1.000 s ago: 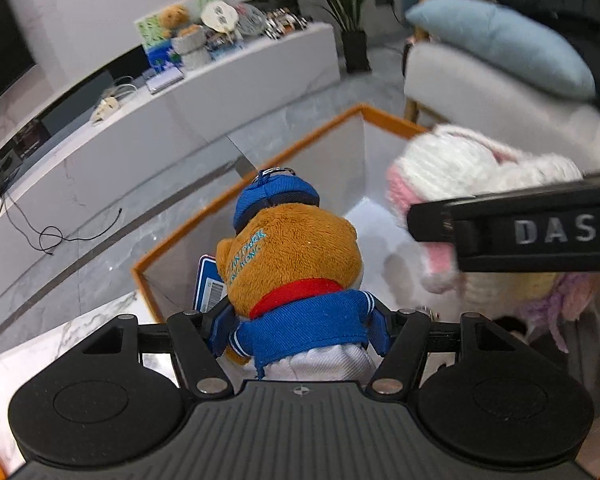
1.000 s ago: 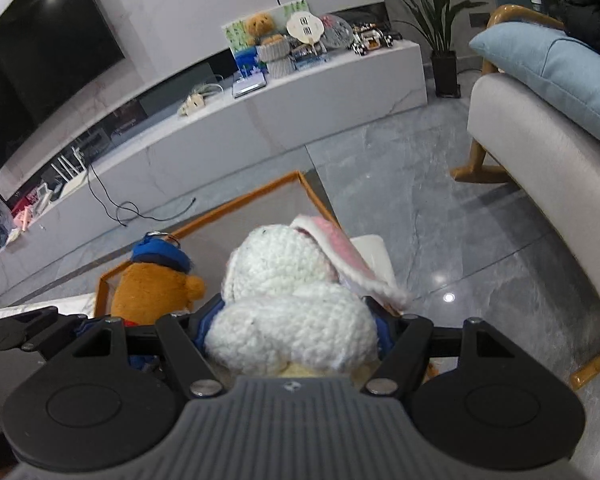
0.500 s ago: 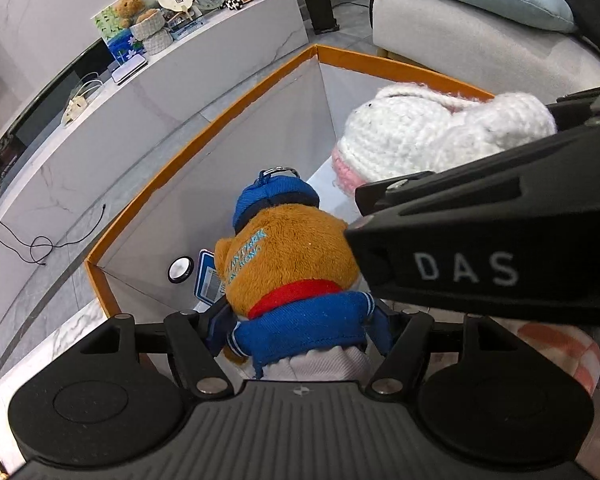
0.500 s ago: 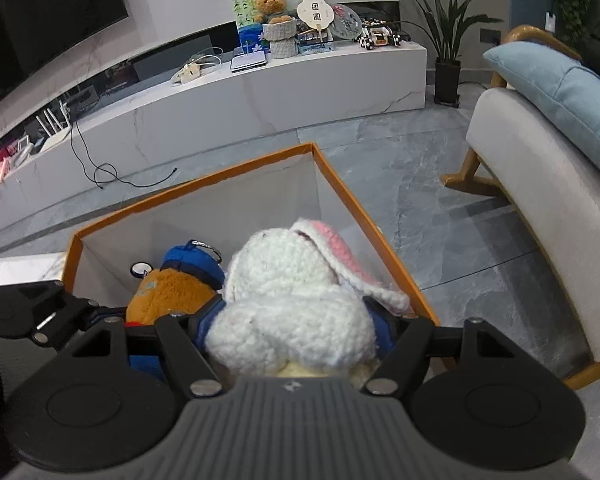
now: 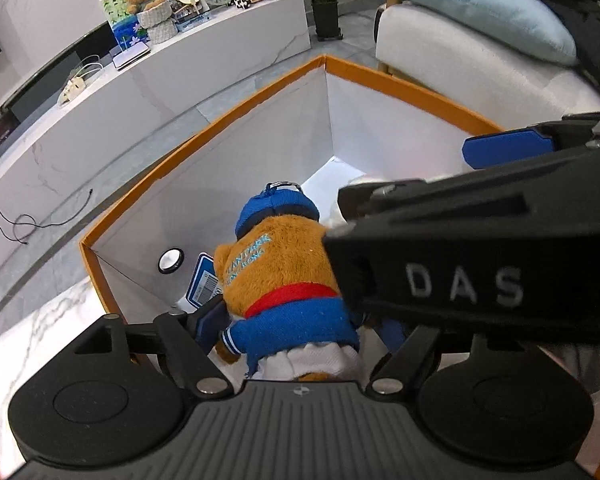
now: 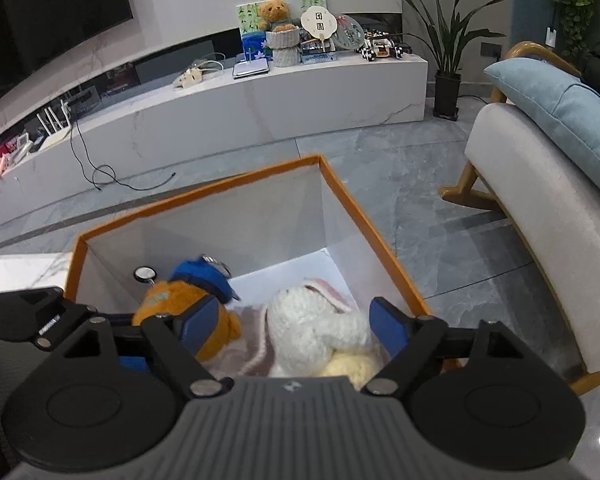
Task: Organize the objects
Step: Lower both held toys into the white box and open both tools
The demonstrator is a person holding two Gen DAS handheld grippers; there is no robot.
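Orange-rimmed, white-walled cardboard box [image 6: 342, 196] sits open on the grey tiled floor, and both plush toys are down inside it. The brown plush bear in a blue cap and blue jacket with a red collar [image 5: 278, 276] lies toward the box's left wall, beside a small round silver-rimmed disc [image 5: 170, 260] and a blue barcode tag [image 5: 204, 282]. To its right lies the white crocheted bunny with pink-lined ears [image 6: 314, 322], on a pale pink knitted cloth [image 6: 244, 344].

Both tools hang over the box, pointing down into it. The left gripper [image 5: 300, 322] is opening; the bear sits between its blue pads, which have drawn off its sides. The right gripper [image 6: 290, 322] is opening too, the bunny lying released between its spread blue fingers [image 6: 388, 324], clear of both.
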